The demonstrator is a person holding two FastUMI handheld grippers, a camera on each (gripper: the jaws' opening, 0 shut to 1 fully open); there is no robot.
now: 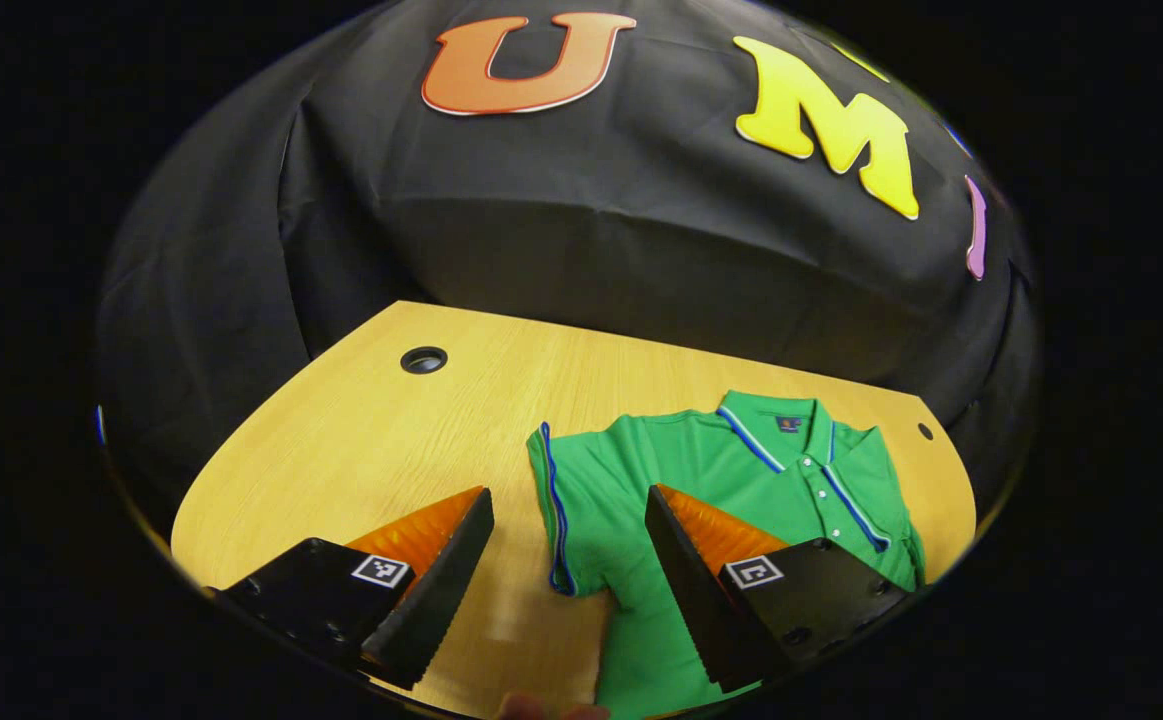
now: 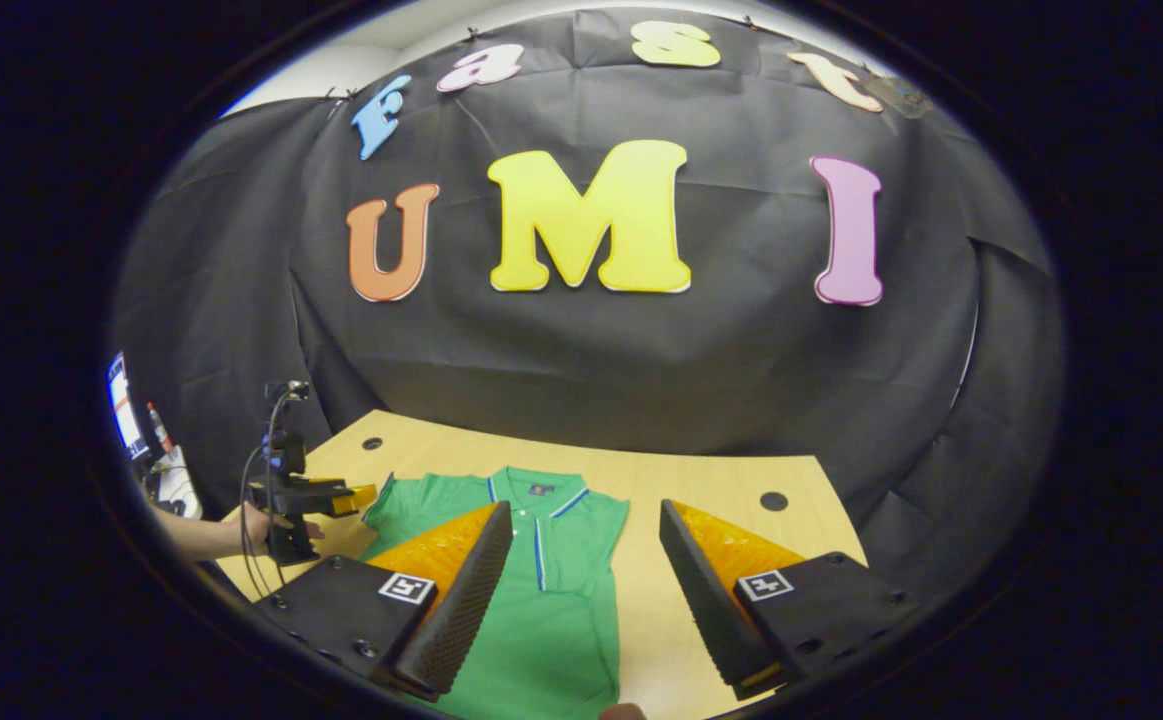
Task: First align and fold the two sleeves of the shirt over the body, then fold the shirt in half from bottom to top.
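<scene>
Green shirt [image 1: 701,480] lies flat on the table [image 1: 381,440]; left gripper [image 1: 569,560] and right gripper [image 2: 586,575] both gape wide, holding nothing.

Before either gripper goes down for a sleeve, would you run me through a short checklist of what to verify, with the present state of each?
1. Left gripper open: ok, fingers wide apart, nothing between them.
2. Right gripper open: ok, fingers apart above the table.
3. Shirt flat on the wooden table, collar at the far side: ok.
4. Near sleeve spread outward, not folded yet: ok, it lies between the left gripper's fingers.
5. Other sleeve: not ok, in the right gripper view it looks already tucked in.
6. Hem position: cannot tell, hidden behind the fingers.
</scene>
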